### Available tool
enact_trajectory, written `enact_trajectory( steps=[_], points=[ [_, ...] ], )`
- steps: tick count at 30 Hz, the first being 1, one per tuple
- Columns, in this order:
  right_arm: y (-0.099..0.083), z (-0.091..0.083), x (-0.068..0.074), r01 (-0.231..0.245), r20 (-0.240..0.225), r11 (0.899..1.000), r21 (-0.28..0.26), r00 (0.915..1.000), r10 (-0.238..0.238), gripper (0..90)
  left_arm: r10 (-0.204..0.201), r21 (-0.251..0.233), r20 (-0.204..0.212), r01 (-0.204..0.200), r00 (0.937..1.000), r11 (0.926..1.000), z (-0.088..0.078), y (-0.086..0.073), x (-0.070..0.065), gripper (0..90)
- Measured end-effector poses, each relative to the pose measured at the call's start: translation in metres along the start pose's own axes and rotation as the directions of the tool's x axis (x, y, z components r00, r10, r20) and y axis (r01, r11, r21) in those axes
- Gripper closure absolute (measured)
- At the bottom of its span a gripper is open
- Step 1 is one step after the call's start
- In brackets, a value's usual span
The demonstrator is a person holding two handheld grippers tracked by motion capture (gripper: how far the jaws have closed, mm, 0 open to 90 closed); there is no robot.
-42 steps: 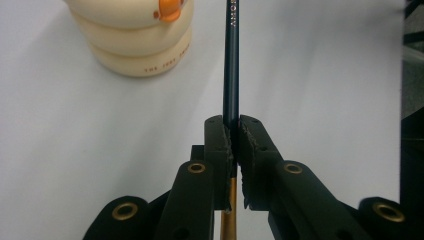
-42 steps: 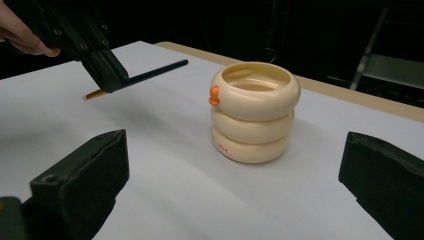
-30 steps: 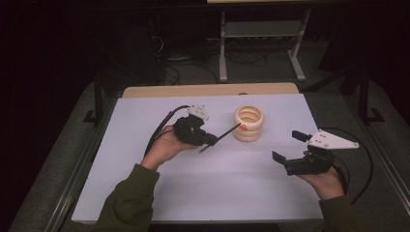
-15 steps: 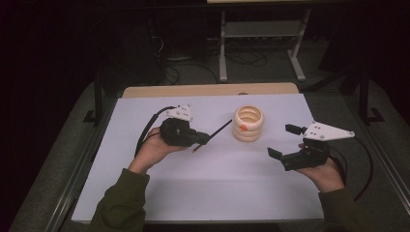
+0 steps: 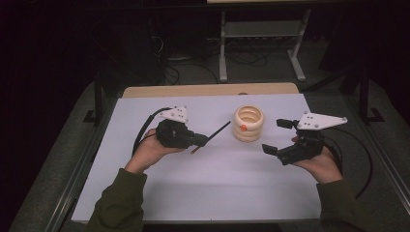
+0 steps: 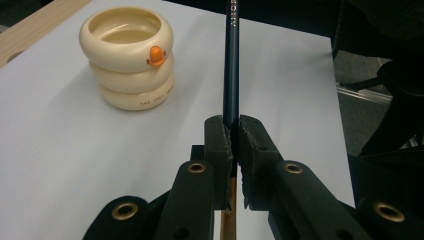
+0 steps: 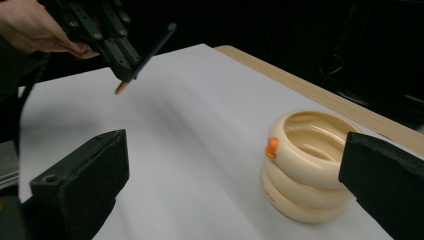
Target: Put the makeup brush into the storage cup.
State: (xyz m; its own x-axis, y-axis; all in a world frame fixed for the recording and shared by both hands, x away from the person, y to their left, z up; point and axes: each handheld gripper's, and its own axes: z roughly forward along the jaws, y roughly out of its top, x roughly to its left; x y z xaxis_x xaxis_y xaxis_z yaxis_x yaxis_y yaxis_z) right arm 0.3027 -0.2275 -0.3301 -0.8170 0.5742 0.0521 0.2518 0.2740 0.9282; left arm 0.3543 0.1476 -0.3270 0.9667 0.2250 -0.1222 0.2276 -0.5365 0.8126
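A cream holder [image 5: 248, 123] shaped as stacked rings, with a small orange beak, stands upright right of centre on the white table [image 5: 217, 188]. My left gripper [image 5: 202, 140] hovers to its left, shut on a dark blue pencil [image 5: 215, 133] that slants toward the holder without touching it. In the left gripper view the pencil [image 6: 231, 60] runs straight up from the pressed pads [image 6: 220, 135], with the holder [image 6: 131, 60] off to the left. My right gripper [image 5: 275, 136] hangs just right of the holder, jaws wide apart and empty. The right gripper view has the holder [image 7: 305, 165] ahead and the pencil [image 7: 152, 47] beyond.
A wooden strip [image 5: 208, 90] borders the table's far edge. Beyond it, on the dark floor, stand a metal frame [image 5: 261, 48] and loose cables. A black cable [image 5: 362, 159] loops from my right gripper over the table's right side.
My left hand has drawn the pencil leftward, away from the holder. The right gripper has risen and edged toward the holder, still open.
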Motion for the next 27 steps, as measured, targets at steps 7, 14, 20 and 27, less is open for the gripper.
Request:
enact_trajectory(
  steps=[7,14,20,27],
  points=[
    [0.015,0.013,0.006,0.027,-0.074,1.000,0.013,0.9969,-0.026,0.0,0.018,-0.013,0.027,-0.017,0.9995,0.9998,-0.005,-0.002,0.001,83.1],
    [0.023,0.021,0.012,0.060,-0.146,0.997,0.056,0.9879,-0.051,3.7,0.018,0.006,0.056,-0.019,0.9982,0.9998,-0.007,-0.004,0.002,83.1],
    [0.027,0.026,0.013,0.076,-0.182,0.995,0.066,0.9814,-0.063,5.4,0.019,0.036,0.082,-0.022,0.9964,0.9991,-0.006,-0.005,0.002,83.1],
    [0.027,0.032,0.013,0.094,-0.204,0.992,0.080,0.9761,-0.076,6.9,0.019,0.075,0.106,-0.027,0.9941,0.9968,-0.003,-0.005,0.000,83.1]
  ],
)
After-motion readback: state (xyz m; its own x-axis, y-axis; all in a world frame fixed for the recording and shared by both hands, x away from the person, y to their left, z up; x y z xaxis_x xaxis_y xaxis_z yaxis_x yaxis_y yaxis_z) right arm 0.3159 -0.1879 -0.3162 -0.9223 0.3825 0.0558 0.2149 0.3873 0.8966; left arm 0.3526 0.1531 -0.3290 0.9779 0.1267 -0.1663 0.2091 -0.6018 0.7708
